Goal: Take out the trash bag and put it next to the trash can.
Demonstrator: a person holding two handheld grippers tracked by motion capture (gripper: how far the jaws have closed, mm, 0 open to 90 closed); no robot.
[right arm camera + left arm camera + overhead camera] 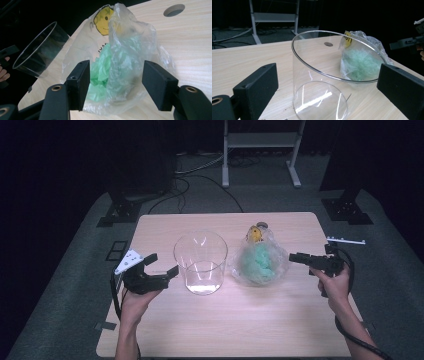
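On the pale wooden worktop, the left tool gapes empty beside the clear glass cylinder, probably to steady it, while the wide-open, empty right tool nears the crumpled clear plastic bag of green filling.

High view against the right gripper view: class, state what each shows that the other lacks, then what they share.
The high view alone takes in the whole table, the grey floor around it, a white frame behind, both forearms, and the left gripper open beside the glass cylinder.

The right gripper view alone resolves the smiley face printed on the plastic bag, and its own open jaws on either side of that bag.

Both show the cylinder, the bag with green filling, and the table's round hole.
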